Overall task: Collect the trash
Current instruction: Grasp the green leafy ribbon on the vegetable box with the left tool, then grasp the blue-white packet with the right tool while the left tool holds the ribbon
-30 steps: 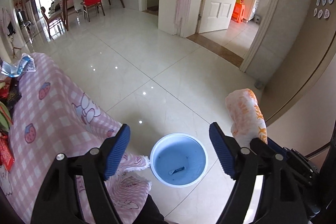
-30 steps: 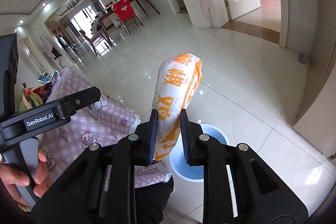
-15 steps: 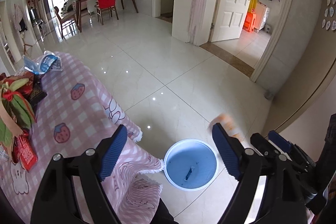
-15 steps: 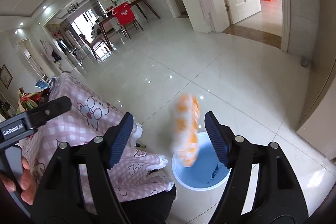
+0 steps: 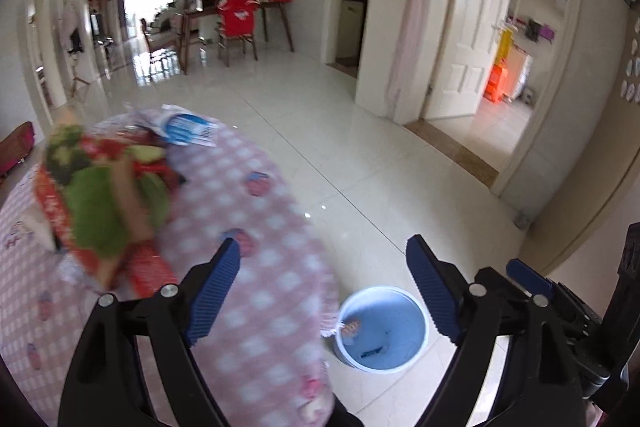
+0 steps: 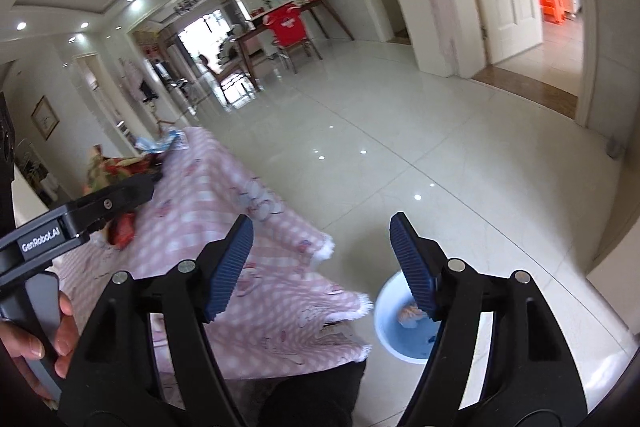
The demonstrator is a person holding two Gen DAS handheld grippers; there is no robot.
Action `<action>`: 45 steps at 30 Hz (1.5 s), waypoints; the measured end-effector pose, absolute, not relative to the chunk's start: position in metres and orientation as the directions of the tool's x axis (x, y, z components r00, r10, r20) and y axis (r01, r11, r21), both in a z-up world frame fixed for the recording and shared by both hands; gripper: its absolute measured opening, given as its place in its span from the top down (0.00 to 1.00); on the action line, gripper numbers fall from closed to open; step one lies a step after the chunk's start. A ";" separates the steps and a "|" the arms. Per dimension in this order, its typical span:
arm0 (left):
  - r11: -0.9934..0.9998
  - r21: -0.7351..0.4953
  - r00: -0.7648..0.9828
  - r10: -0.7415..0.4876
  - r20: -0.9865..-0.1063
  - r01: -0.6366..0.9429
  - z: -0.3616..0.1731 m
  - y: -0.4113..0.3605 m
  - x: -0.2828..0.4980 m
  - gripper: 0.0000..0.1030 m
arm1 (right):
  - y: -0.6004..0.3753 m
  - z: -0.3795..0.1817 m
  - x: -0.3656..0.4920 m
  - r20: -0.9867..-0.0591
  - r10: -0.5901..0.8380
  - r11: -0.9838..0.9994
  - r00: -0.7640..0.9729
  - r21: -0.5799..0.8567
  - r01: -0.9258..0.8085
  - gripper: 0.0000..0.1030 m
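Observation:
A blue bin stands on the floor beside the table; it also shows in the right wrist view. The orange-and-white wrapper lies inside it, seen in the right wrist view too. A blurred pile of red and green wrappers and a blue-and-white packet lie on the pink checked tablecloth. My left gripper is open and empty above the table edge. My right gripper is open and empty above the bin.
The table with its hanging cloth fills the left. Glossy tiled floor stretches ahead to a dining table with chairs. A white door and a wall corner are at the right.
My right gripper opened and the orange-and-white wrapper dropped into the blue bin. My left gripper swung left toward the wrappers on the table.

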State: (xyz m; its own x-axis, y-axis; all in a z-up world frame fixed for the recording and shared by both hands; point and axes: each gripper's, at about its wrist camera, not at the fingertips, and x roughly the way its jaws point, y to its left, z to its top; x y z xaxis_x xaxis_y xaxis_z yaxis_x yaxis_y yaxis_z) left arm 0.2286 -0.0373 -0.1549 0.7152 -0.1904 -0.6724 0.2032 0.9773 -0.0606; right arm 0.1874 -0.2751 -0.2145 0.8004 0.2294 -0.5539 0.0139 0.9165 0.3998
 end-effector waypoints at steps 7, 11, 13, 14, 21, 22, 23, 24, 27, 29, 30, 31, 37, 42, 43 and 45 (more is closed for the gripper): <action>0.998 0.027 0.778 -0.033 -0.627 0.065 -0.136 0.037 0.231 0.17 | -0.211 -0.193 0.203 -0.525 0.331 0.912 0.784 0.392 -0.122 0.31; 0.992 0.107 0.800 0.010 -0.600 0.067 -0.139 0.064 0.240 0.17 | -0.179 -0.185 0.221 -0.521 0.374 0.906 0.767 0.383 -0.181 0.31; 0.991 0.098 0.797 -0.010 -0.604 0.086 -0.141 0.075 0.249 0.17 | -0.168 -0.181 0.230 -0.514 0.396 0.899 0.761 0.386 -0.208 0.31; 0.992 0.083 0.792 -0.026 -0.610 0.096 -0.143 0.079 0.254 0.17 | -0.161 -0.180 0.235 -0.515 0.404 0.897 0.756 0.386 -0.217 0.31; 0.967 0.199 0.771 0.006 -0.637 0.157 -0.159 0.076 0.285 0.19 | -0.148 -0.177 0.268 -0.529 0.428 0.886 0.733 0.404 -0.226 0.31; 0.963 0.205 0.763 -0.001 -0.646 0.175 -0.162 0.075 0.286 0.28 | -0.145 -0.177 0.271 -0.531 0.433 0.884 0.728 0.406 -0.230 0.31; 0.959 0.211 0.758 -0.006 -0.652 0.189 -0.164 0.074 0.287 0.37 | -0.146 -0.177 0.273 -0.533 0.438 0.882 0.724 0.408 -0.233 0.31; 0.956 0.226 0.763 0.003 -0.647 0.188 -0.166 0.074 0.286 0.41 | -0.146 -0.177 0.274 -0.534 0.440 0.882 0.722 0.407 -0.236 0.31; 0.961 0.194 0.765 -0.028 -0.643 0.198 -0.161 0.079 0.280 0.80 | -0.140 -0.174 0.278 -0.534 0.444 0.882 0.719 0.404 -0.244 0.31; 0.969 0.117 0.758 -0.091 -0.646 0.216 -0.155 0.088 0.277 0.88 | -0.135 -0.172 0.281 -0.532 0.450 0.880 0.718 0.403 -0.253 0.31; 0.973 0.102 0.766 -0.096 -0.636 0.206 -0.152 0.092 0.274 0.89 | -0.133 -0.171 0.282 -0.531 0.451 0.880 0.717 0.400 -0.257 0.31; 0.977 0.100 0.777 -0.087 -0.624 0.190 -0.149 0.095 0.271 0.89 | -0.131 -0.169 0.283 -0.530 0.453 0.880 0.717 0.395 -0.264 0.31; 0.986 -0.084 0.833 -0.167 -0.527 0.145 -0.119 0.134 0.256 0.90 | -0.111 -0.157 0.299 -0.533 0.459 0.885 0.711 0.342 -0.315 0.31; 0.990 -0.135 0.889 -0.099 -0.447 0.042 -0.095 0.158 0.253 0.90 | -0.085 -0.150 0.325 -0.550 0.461 0.887 0.697 0.254 -0.386 0.31; 0.992 -0.129 0.896 -0.062 -0.439 0.005 -0.092 0.162 0.253 0.90 | -0.078 -0.150 0.331 -0.557 0.461 0.885 0.691 0.236 -0.401 0.35; 0.993 -0.103 0.905 0.001 -0.426 -0.049 -0.088 0.167 0.258 0.90 | -0.063 -0.151 0.347 -0.581 0.454 0.883 0.676 0.190 -0.430 0.40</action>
